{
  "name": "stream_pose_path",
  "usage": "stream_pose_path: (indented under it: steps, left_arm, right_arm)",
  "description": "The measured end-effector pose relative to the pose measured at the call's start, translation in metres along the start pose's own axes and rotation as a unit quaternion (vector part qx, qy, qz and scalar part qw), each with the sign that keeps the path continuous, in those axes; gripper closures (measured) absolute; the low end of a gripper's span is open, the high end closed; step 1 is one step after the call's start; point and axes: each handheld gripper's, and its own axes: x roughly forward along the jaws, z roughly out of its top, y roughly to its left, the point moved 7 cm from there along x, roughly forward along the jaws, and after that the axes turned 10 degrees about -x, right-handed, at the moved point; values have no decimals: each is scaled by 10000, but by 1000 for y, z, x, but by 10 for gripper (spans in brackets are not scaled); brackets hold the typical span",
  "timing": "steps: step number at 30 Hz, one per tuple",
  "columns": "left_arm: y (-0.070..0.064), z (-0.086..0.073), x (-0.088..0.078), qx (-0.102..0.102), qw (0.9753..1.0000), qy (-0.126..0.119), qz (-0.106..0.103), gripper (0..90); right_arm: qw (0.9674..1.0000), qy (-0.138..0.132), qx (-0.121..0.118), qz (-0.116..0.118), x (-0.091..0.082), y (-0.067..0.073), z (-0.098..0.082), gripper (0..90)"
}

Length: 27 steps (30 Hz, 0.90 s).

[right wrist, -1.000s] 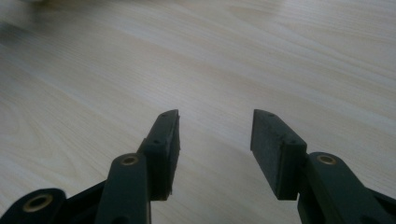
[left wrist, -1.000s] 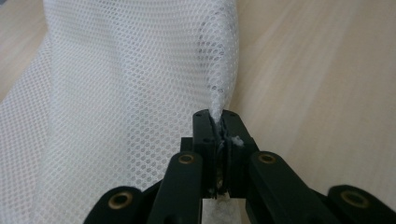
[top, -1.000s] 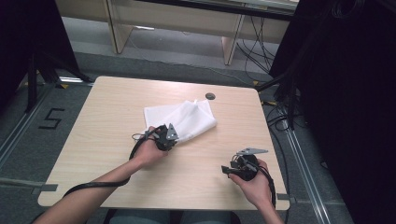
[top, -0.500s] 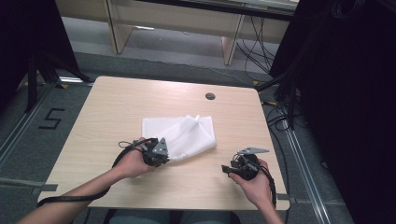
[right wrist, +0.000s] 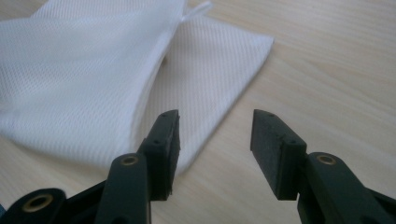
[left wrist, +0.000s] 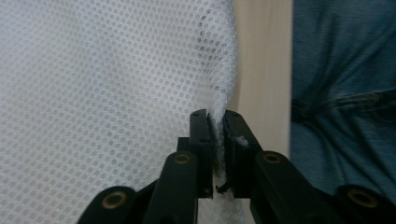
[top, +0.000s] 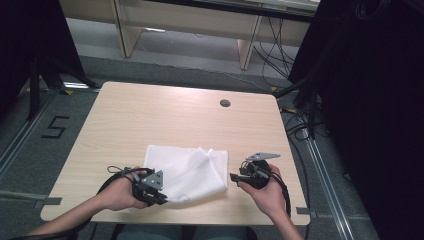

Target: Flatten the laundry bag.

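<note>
Mesh bag dragged toward table's near edge.

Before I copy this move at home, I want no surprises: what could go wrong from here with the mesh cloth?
The left gripper pinches only the edge of the white mesh cloth; its jaws have just been opening, so the cloth may slip. The cloth lies at the table's near edge and could slide off. The right gripper is open, holding nothing.
</note>
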Motion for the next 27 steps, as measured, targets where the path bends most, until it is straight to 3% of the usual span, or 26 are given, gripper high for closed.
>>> stream_pose_path:
  steps: [1, 2, 3, 4, 5, 6, 7, 9, 11, 12, 13, 14, 16, 17, 19, 20, 24, 27]
  left_arm:
    - [-3, 2, -3, -284, 9993, -152, -201, 790]
    - [-4, 4, -6, -475, 9982, -244, -271, 757]
    - [-4, 4, -6, -475, 9982, -244, -271, 732]
    - [-4, 14, -13, -709, 9956, -529, -313, 716]
    - [-2, 20, -17, -715, 9951, -629, -272, 694]
    - [-2, 20, -17, -715, 9951, -629, -272, 666]
    - [-4, 31, -21, -853, 9923, -855, -280, 648]
    - [-5, 41, -20, -911, 9905, -1012, -196, 620]
    - [-8, 48, -13, -851, 9913, -990, -177, 615]
    - [-8, 48, -13, -851, 9913, -990, -177, 617]
    - [-10, 54, -3, -786, 9924, -927, -169, 622]
    - [-10, 54, -3, -786, 9924, -927, -169, 629]
    - [-13, 57, 13, -661, 9954, -686, -57, 645]
    - [-15, 59, 17, -620, 9958, -666, -74, 654]
    - [-16, 60, 21, -587, 9963, -618, -92, 662]
    - [-16, 60, 27, -535, 9975, -458, -30, 674]
    - [-14, 57, 38, -683, 9973, -287, 7, 702]
    - [-13, 54, 42, -604, 9980, -167, 26, 713]
  right_arm:
    - [10000, 60, 44, 33, 1, 2, 4, 533]
    - [9999, -66, -146, 56, 5, 0, 10, 533]
    - [9999, -66, -146, 56, 5, 0, 10, 533]
    - [9998, 106, -15, 147, 8, 4, 18, 530]
    - [9999, 131, -15, 104, 12, 5, 23, 529]
    - [9997, 146, 15, 206, 15, 6, 28, 527]
    - [9997, 136, -20, 208, 19, 7, 33, 526]
    - [9995, 158, -16, 290, 27, 7, 43, 524]
    - [9995, 130, -45, 287, 36, 7, 53, 519]
    - [9995, 267, -88, 119, 39, 5, 56, 513]
    - [9995, 280, -63, 105, 44, 6, 61, 511]
    - [9995, 280, -63, 105, 44, 6, 61, 511]
    - [9994, 277, -128, 173, 62, 6, 71, 501]
    - [9988, 453, -59, 194, 65, 8, 72, 494]
    - [9985, 482, -123, 220, 71, 7, 74, 491]
    - [9977, 617, -80, 277, 79, 9, 76, 488]
    - [9964, 774, -67, 331, 96, 9, 78, 477]
    - [9949, 957, -106, 287, 105, 9, 75, 468]
